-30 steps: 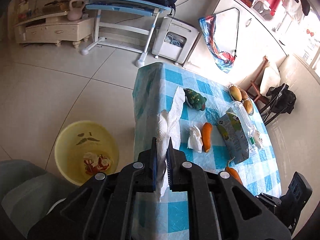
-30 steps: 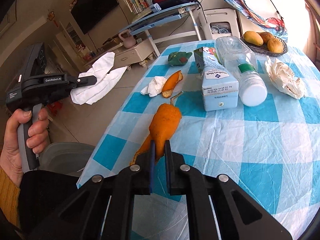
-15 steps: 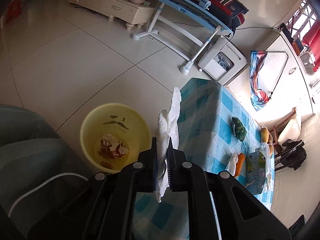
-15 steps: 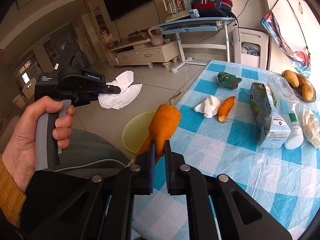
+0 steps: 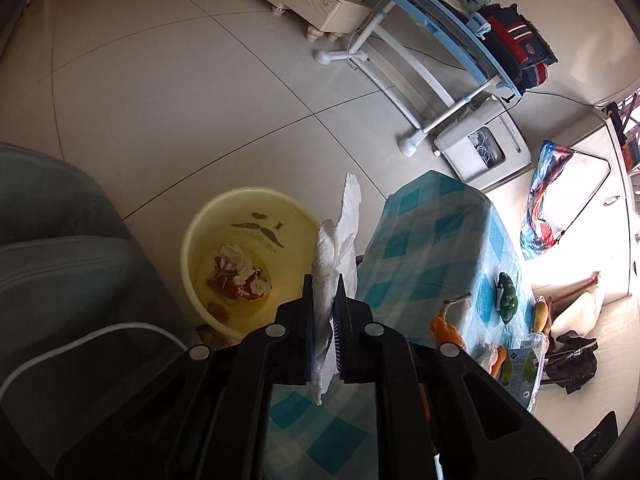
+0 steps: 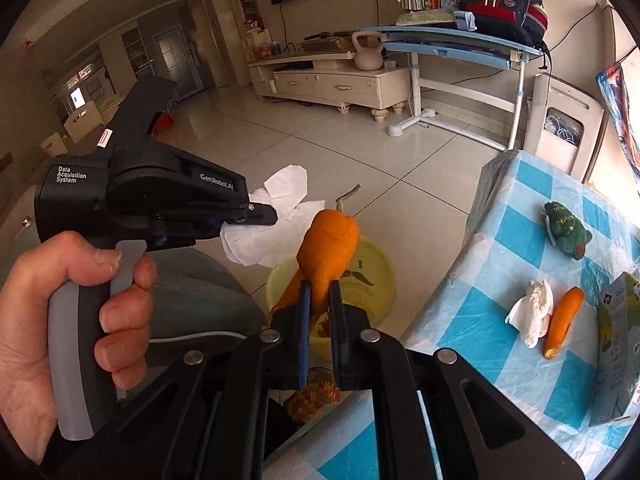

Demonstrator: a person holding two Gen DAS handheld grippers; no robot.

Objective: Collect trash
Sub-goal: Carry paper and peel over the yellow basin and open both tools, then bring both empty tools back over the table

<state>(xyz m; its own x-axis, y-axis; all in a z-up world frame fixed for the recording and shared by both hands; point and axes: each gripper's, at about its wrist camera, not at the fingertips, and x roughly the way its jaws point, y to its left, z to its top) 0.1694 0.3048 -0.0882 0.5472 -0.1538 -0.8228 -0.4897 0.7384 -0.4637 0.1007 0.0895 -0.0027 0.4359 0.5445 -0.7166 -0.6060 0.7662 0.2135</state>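
Observation:
My left gripper [image 5: 324, 284] is shut on a white paper towel [image 5: 349, 216], which hangs beside the yellow bin [image 5: 188, 240] on the floor. Crumpled wrappers lie at the bin's bottom. In the right wrist view my right gripper [image 6: 319, 300] is shut on a large orange peel [image 6: 328, 248], held above the same bin [image 6: 390, 276] just off the table's corner. The left gripper [image 6: 256, 216] appears there too, gripped by a hand [image 6: 40, 320], with the towel [image 6: 276, 220] trailing from it. That peel [image 5: 444, 328] also shows in the left wrist view.
The table with a blue check cloth [image 6: 500, 208] carries a crumpled tissue [image 6: 534, 312], a smaller orange peel [image 6: 562, 320], a green toy [image 6: 566, 228] and a carton [image 6: 616, 356]. A grey seat [image 5: 60, 260] stands left of the bin. A blue desk [image 5: 432, 8] is farther off.
Both grippers have swung off the table toward the yellow bin, each keeping its load. The peel now hangs over the bin, and the towel has dropped closer to its rim.

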